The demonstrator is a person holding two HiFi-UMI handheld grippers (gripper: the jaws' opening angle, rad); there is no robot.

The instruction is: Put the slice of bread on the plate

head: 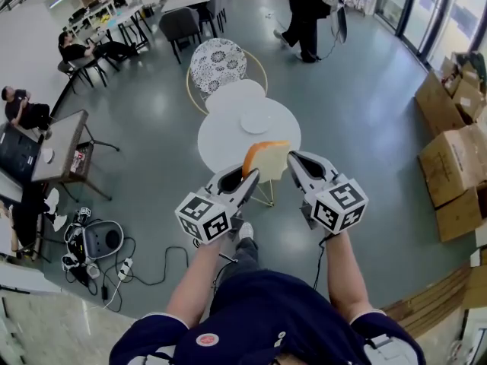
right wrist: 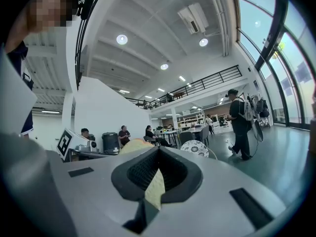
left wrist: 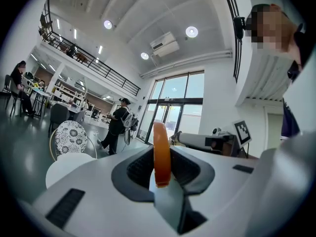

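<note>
While plate (head: 255,122) sits on round white surface (head: 221,139), slice of bread (head: 266,160) hangs midair over near edge: upright, crust up, long axis running tool to tool. Left tool (head: 247,179), right tool (head: 293,166) both clenched on its ends.

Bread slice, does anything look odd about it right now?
Slightly: the bread slice stands on edge in mid-air, pinched by both the left tool and the right tool at once, over the white table, short of the plate. Nothing looks spilled or damaged.
</note>
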